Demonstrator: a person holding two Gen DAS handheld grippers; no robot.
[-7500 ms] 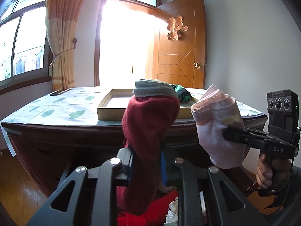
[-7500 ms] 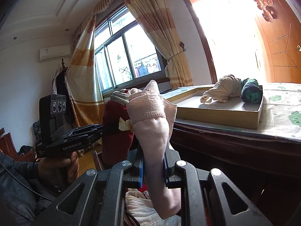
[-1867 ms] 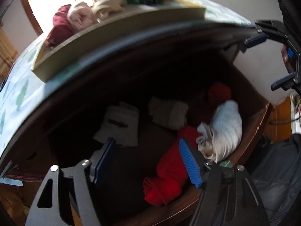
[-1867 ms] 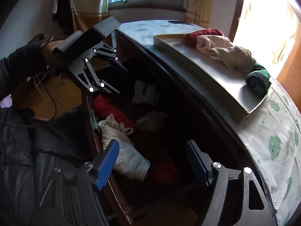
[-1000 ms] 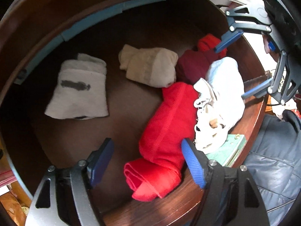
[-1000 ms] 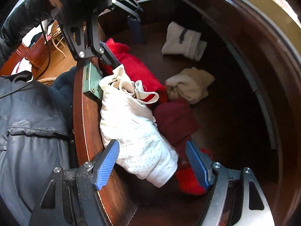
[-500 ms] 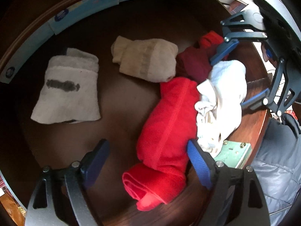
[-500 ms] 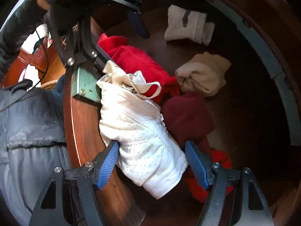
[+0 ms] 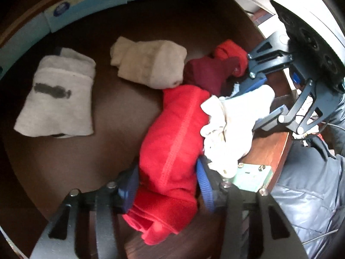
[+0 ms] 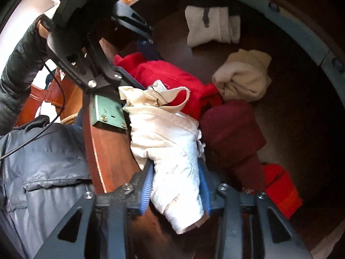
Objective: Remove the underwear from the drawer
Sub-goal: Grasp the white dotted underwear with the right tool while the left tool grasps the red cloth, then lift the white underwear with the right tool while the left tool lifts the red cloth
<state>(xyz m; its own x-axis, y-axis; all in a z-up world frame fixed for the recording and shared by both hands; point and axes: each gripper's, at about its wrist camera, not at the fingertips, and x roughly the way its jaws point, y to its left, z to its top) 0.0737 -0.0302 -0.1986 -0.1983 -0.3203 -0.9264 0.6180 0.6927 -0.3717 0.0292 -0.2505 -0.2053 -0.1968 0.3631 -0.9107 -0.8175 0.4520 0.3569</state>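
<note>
Underwear, two rolls gripped at once inside the drawer (image 9: 120,116). Left hand-held gripper (image 9: 167,185) is closed down on the bright red roll (image 9: 172,142): blue pads (image 9: 203,185) press both sides of its near end, and the loose folded end sticks out below the pads toward the camera. The rest of the roll runs away from that gripper across the drawer floor.

Right hand-held gripper (image 10: 175,186) is clamped on the white roll (image 10: 170,149), pads (image 10: 147,184) squeezing it near its lower end. The white roll lies along the drawer's front wall (image 10: 103,142), touching the red roll on its far side. Its cream waistband end (image 10: 151,96) is bunched up beyond the pads, next to the green lock plate (image 10: 107,113).

Just right of the right gripper's grip: a dark maroon roll (image 10: 232,129), touching the white one, with an orange-red piece (image 10: 280,192) behind it in the corner. Farther ahead of the same gripper, a beige roll (image 10: 243,75), and beyond it a folded grey-white piece with a dark mark (image 10: 210,24), apart from the rest. Pale blue boxes (image 9: 107,2) line the drawer's back edge.

Lift state of either roll off the drawer floor: can't tell.
</note>
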